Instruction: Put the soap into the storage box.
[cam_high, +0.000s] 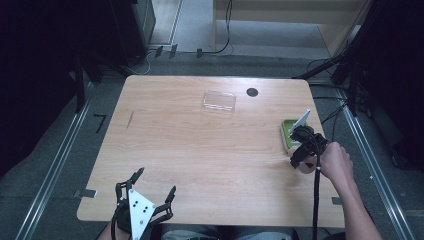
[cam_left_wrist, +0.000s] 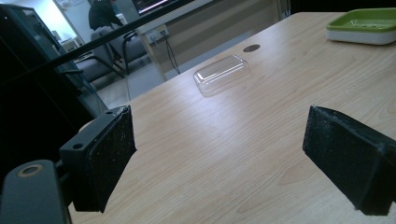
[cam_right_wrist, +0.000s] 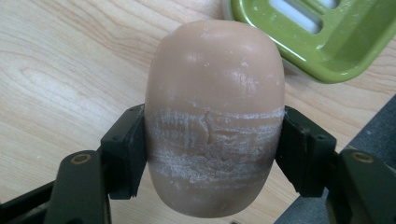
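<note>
A tan oval soap bar, scuffed white across its middle, sits between the jaws of my right gripper, which is shut on it just above the wooden table. A green soap dish with slots lies just beyond the bar. From above, the right gripper is at the table's right edge, beside the green dish. My left gripper stands open over the near left edge with nothing between its pads. A clear plastic lid lies at the far middle of the table; it is the clear lid ahead of the left jaws.
A small dark round hole marks the tabletop near its far edge. Black stands and cables surround the table on both sides. A cable trails from the right gripper along the forearm.
</note>
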